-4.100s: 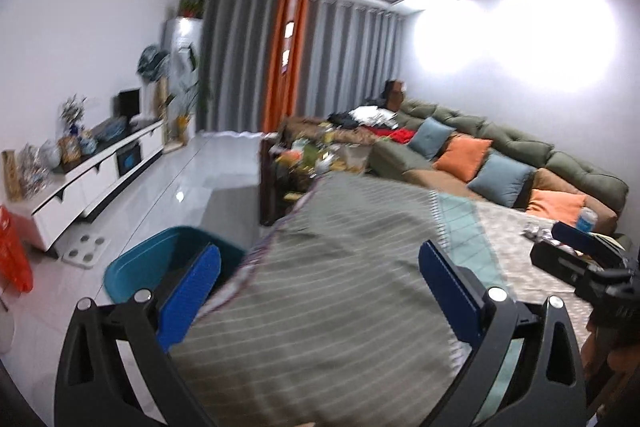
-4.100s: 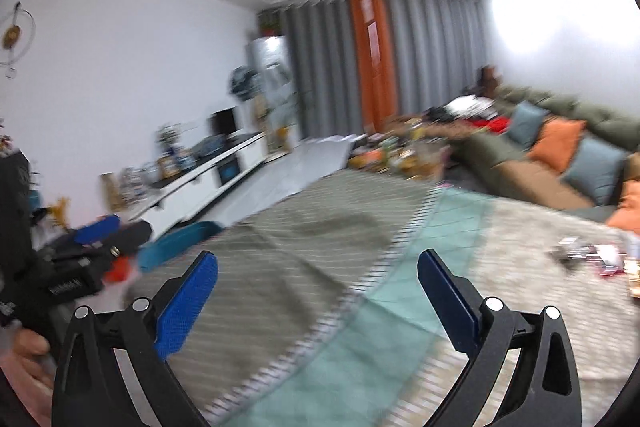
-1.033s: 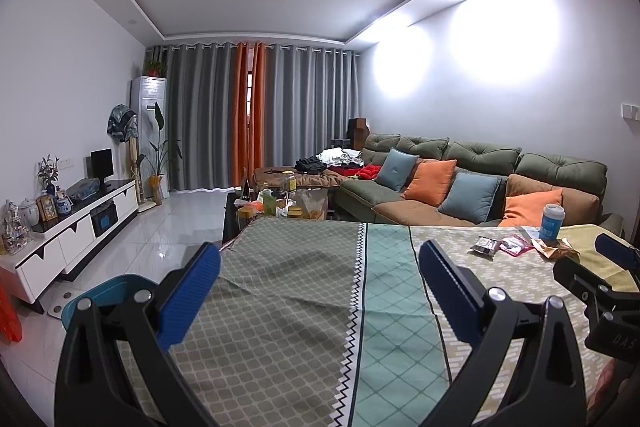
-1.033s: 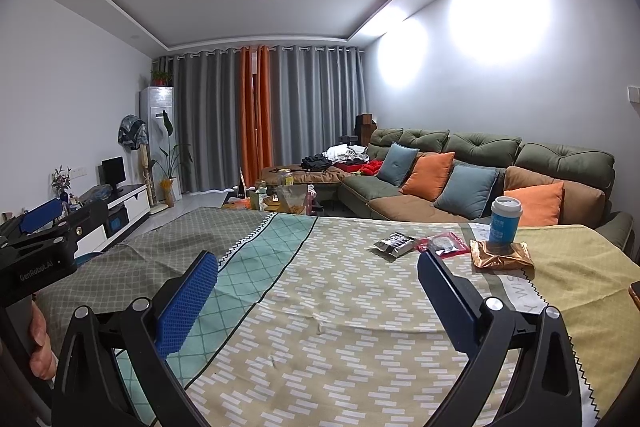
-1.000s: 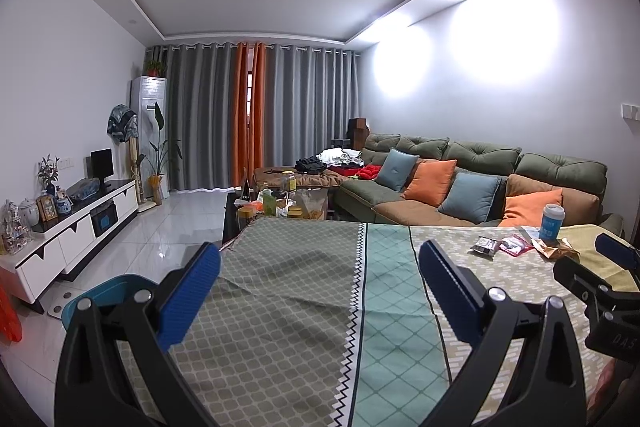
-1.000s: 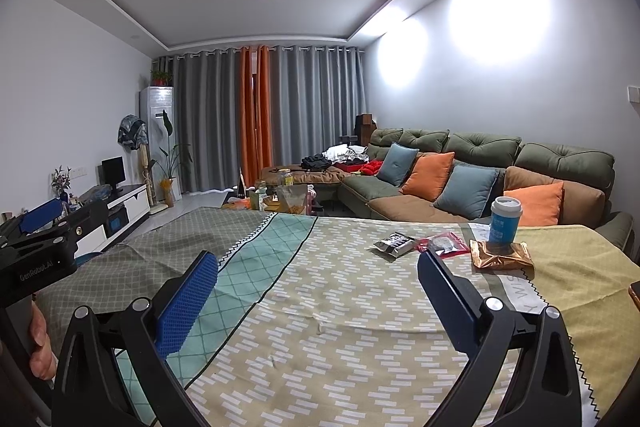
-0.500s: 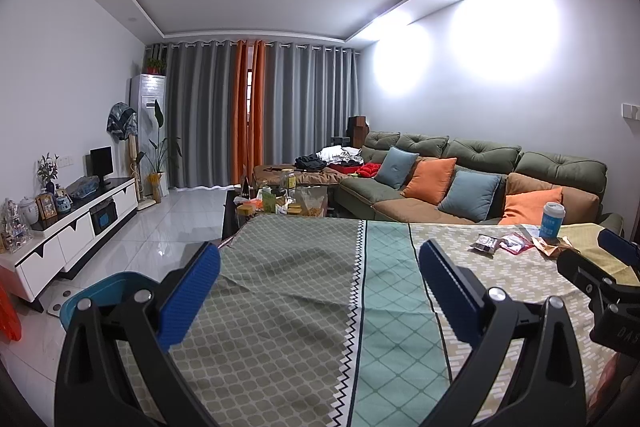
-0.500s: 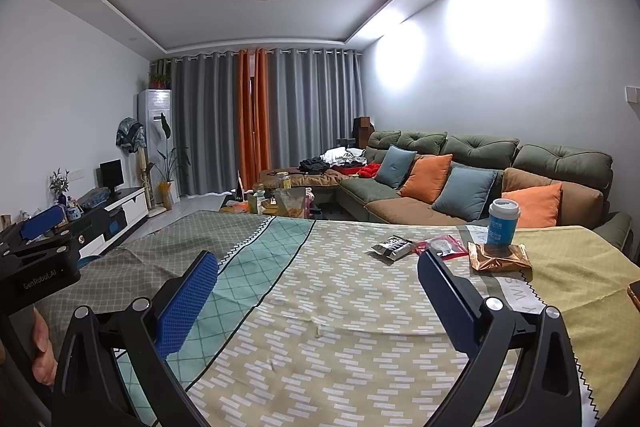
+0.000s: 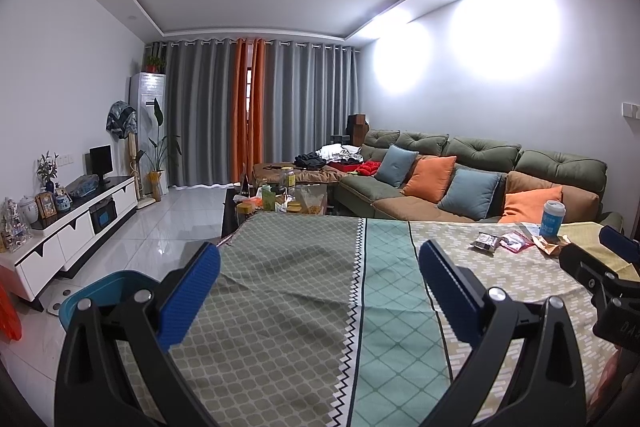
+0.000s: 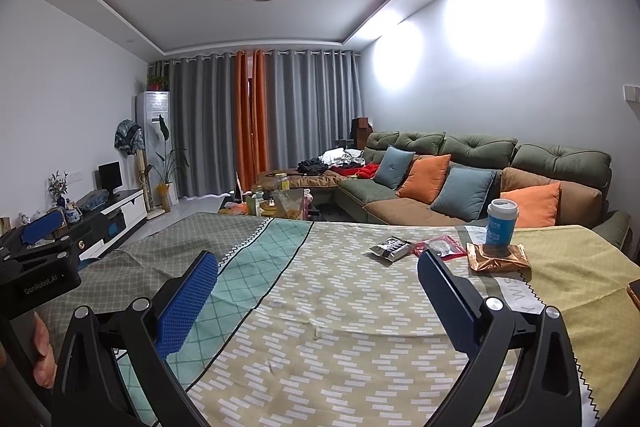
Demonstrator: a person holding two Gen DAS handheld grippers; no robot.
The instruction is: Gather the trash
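A: What sits nearest?

B: Two claws, both with jaws wide apart and gripping nothing. The left gripper [image 9: 319, 269] hangs over the grey-green end of the tablecloth [image 9: 280, 307]; the right gripper [image 10: 318, 269] hangs over the yellow-green part.

A: And the trash?

B: Toward the table's far right edge: three wrappers and one cup. A black wrapper [image 10: 390, 248], a red wrapper [image 10: 440, 247] just beside it, then a copper wrapper [image 10: 498, 259] with the blue cup [image 10: 501, 223] standing upright on it.

A: Anything cut off?

B: A dark thing at the right edge of the right view is cropped; I cannot tell what it is. A teal bin [image 9: 108, 293] on the floor off the table's left corner is half hidden by the left claw.

A: Room to move?

B: The cloth between the claws and the wrappers lies bare. Beyond the far edge stand a cluttered low table [image 9: 280, 195] and a green sofa [image 10: 480, 147] with five cushions.
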